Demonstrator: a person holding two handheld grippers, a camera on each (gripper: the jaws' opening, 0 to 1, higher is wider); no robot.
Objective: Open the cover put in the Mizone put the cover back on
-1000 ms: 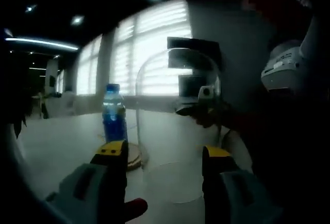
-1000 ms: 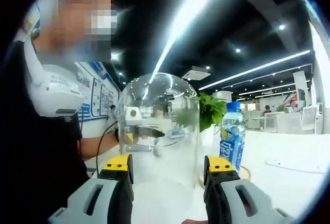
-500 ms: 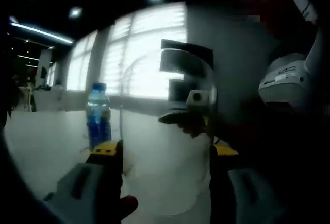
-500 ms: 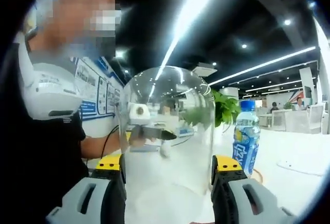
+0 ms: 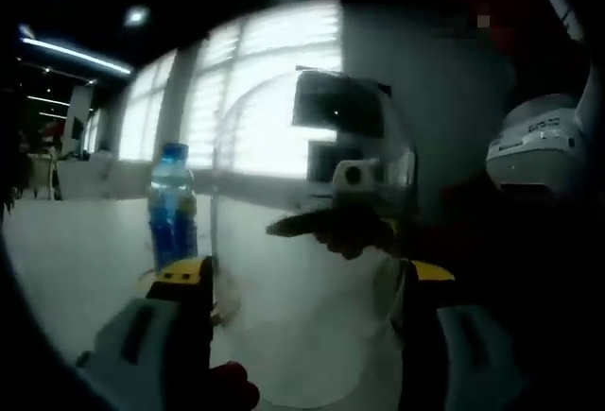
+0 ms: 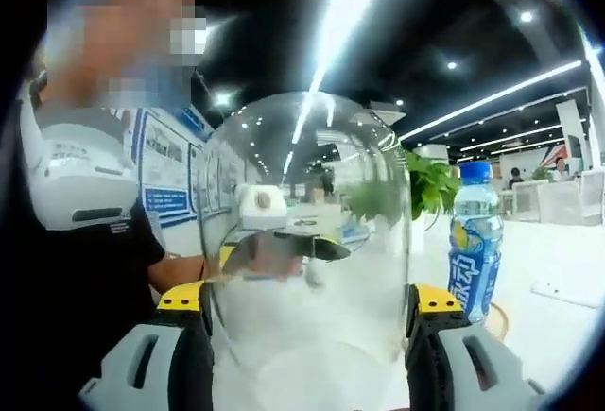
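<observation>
The clear dome cover sits between both pairs of jaws, held up off the tabletop w/ its open rim at the bottom of each view; whether the rim is fully clear of the surface I can't tell. In the right gripper view the right gripper has its yellow-tipped jaws pressed against the cover's two sides, so it looks clamped on the glass. Same in the left gripper view: the left gripper brackets the cover w/ jaws against its walls, pinching it. Each gripper shows through the glass from the other's view, approx. opposite one another. The Mizone bottle, blue label and cap, stands upright on a round wooden base just beside the cover, toward the far side of the tabletop; in the left gripper view the bottle is on the left of the cover. A green plant is behind the cover, and the person's dark shirt is at the left. Judgement: bottle is already on the base, so the step in hand is putting the cover back on. Next move calls for carrying the cover sideways over the bottle, keeping it level, rim high enough to clear the cap, then lowering it centred onto the base w/o knocking the bottle, both grippers letting go together.
</observation>
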